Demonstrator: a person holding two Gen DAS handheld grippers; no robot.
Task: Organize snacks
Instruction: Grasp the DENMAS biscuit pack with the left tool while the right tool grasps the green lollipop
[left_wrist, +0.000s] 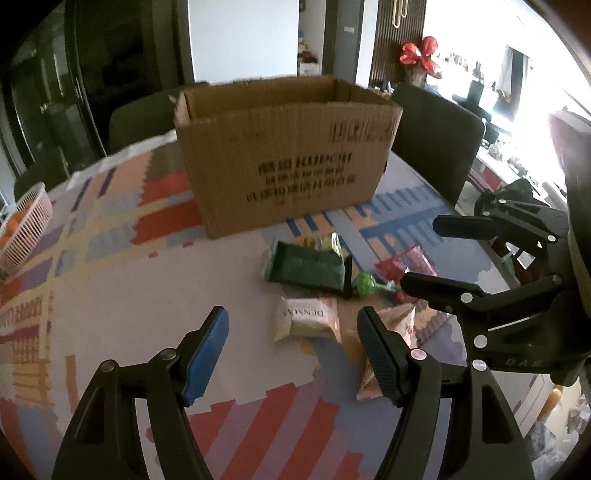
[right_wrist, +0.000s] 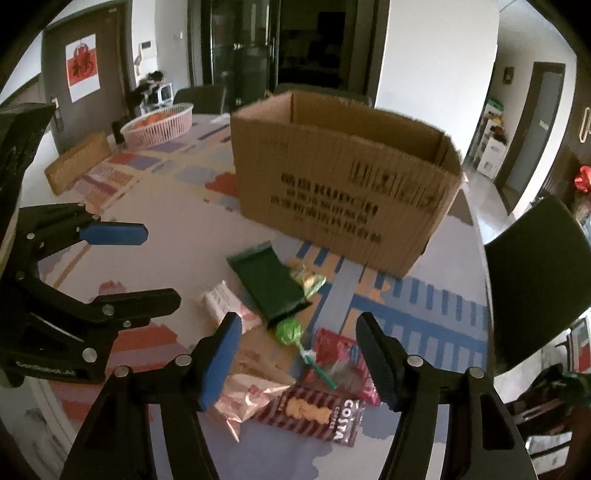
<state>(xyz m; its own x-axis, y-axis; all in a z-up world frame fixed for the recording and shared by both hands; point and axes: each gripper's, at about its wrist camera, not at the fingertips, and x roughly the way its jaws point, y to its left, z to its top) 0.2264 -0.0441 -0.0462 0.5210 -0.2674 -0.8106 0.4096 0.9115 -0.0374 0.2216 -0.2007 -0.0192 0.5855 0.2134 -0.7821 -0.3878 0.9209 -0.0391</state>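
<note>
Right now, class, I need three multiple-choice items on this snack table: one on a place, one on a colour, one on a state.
1. Where do the snacks lie relative to the box?
A. inside it
B. on the table in front of it
C. on top of it

2. What colour is the lollipop?
A. green
B. blue
C. white

3. What does the right gripper hold?
A. the lollipop
B. the Costa pack
C. nothing

Answers: 1 B, the packets lie on the tablecloth before the box's printed side. 2 A, its wrapped head is green. 3 C, its jaws stand apart above the snacks, pads touching none.
</note>
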